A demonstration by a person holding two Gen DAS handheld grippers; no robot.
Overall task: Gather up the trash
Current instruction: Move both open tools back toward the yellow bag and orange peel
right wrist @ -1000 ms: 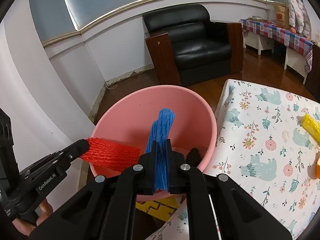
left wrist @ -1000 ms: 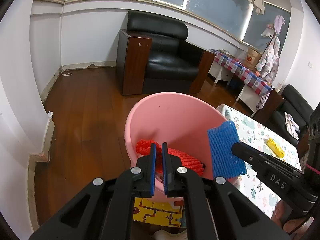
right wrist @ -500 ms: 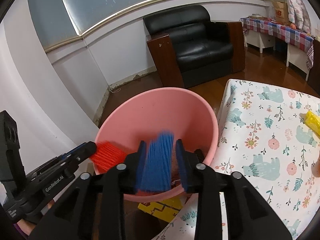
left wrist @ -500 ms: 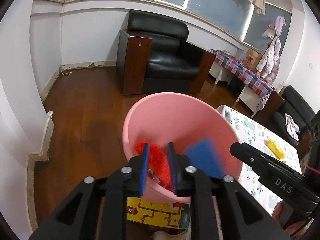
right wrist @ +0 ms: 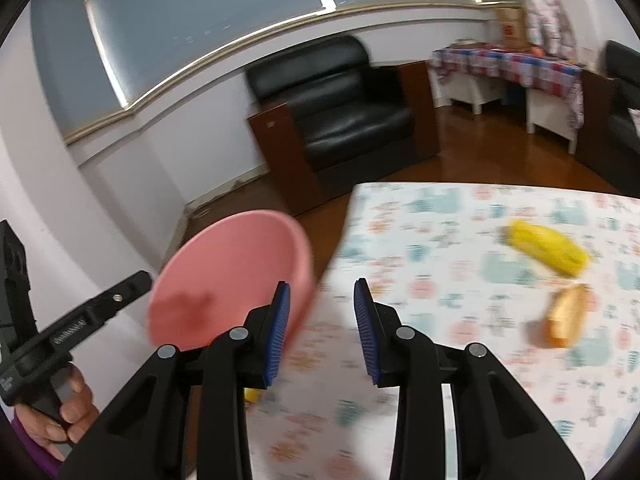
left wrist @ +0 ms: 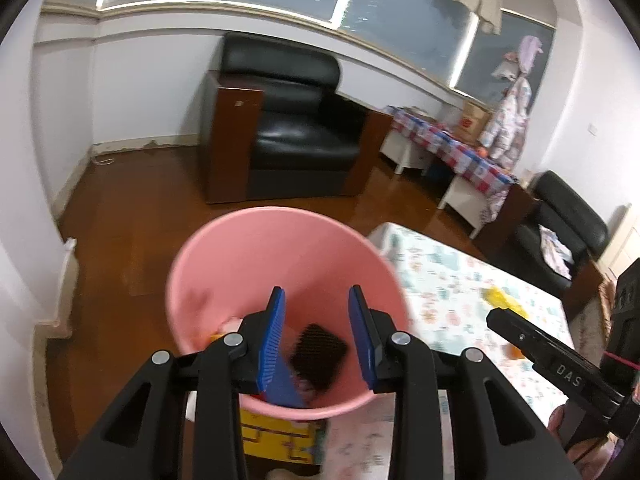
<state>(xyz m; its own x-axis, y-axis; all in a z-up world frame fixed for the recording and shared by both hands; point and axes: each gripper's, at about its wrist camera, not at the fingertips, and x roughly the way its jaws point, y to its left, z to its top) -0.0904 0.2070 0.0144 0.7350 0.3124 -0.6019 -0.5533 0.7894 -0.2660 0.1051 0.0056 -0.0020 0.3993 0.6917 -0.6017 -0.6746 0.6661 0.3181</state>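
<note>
The pink bin (left wrist: 256, 248) stands on the floor beside the table. My left gripper (left wrist: 316, 292) hangs over its mouth, its jaws opening with nothing between them. Low in the bin lie a black mesh piece (left wrist: 318, 350) and the blue foam net (left wrist: 286, 388). My right gripper (right wrist: 322, 284) is open and empty over the left edge of the floral table (right wrist: 440, 216), with the bin (right wrist: 232, 276) to its left. On the cloth lie a yellow foam net (right wrist: 548, 252) and an orange piece (right wrist: 566, 316), both blurred.
A black armchair (left wrist: 296, 136) stands behind the bin on the wood floor. A low table with a checked cloth (left wrist: 452, 148) and a second black chair (left wrist: 568, 216) are at the right. A hand (right wrist: 64, 412) holds the left tool. A yellow box (left wrist: 276, 436) lies under the bin.
Both grippers have opened; the red net and the blue net left the jaws and dropped into the bin. The right gripper swung right, from over the bin to over the table.
</note>
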